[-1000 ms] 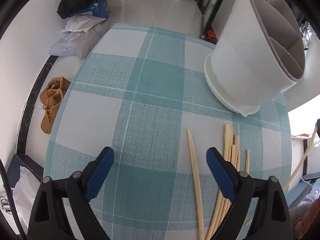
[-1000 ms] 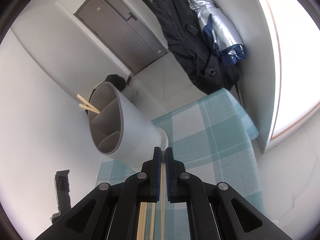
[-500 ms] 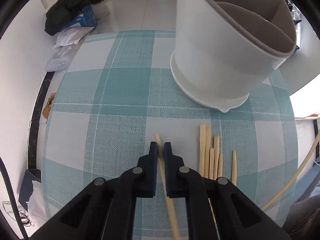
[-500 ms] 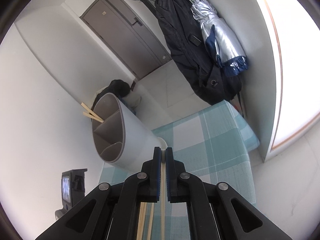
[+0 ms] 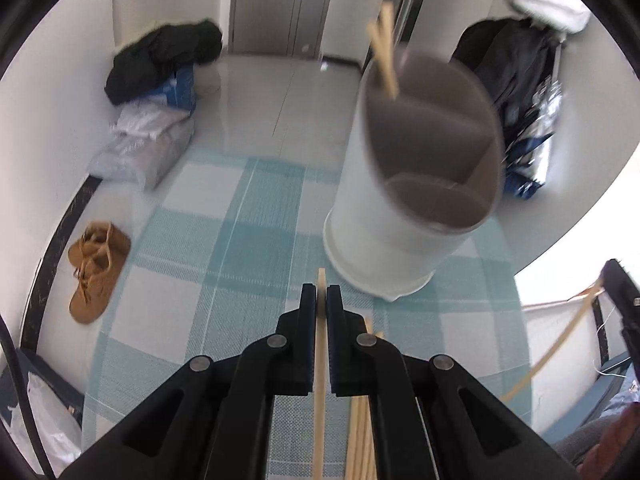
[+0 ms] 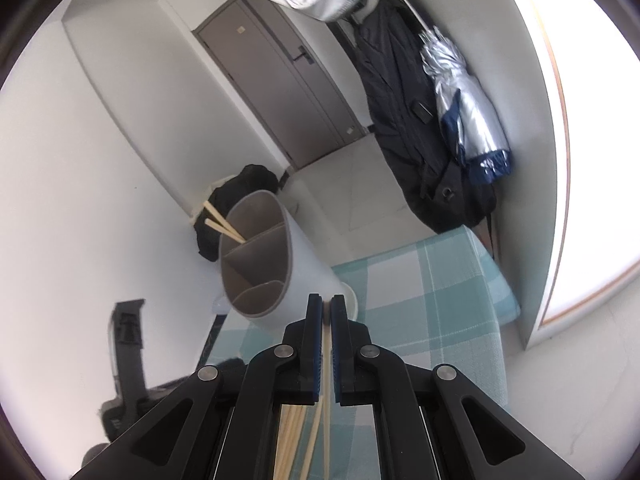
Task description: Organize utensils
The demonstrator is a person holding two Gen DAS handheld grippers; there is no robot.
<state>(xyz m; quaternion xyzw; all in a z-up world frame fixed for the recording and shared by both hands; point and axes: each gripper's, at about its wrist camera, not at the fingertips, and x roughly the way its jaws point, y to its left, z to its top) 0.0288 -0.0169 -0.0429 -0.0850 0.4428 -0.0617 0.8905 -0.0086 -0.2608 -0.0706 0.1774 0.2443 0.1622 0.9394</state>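
A white divided holder (image 5: 404,208) stands on the checked cloth (image 5: 224,248) right of centre, two chopsticks (image 5: 385,52) in its far compartment; brown shoes (image 5: 94,270) lie lower left. Blur softens the holder's rim. My left claw (image 5: 321,300) pinches one chopstick (image 5: 320,392), spare sticks (image 5: 362,432) beside it. My right claw (image 6: 327,312) clamps another chopstick (image 6: 326,420).

White walls (image 6: 120,128); grey door (image 6: 280,80); glossy pale floor (image 5: 260,96)
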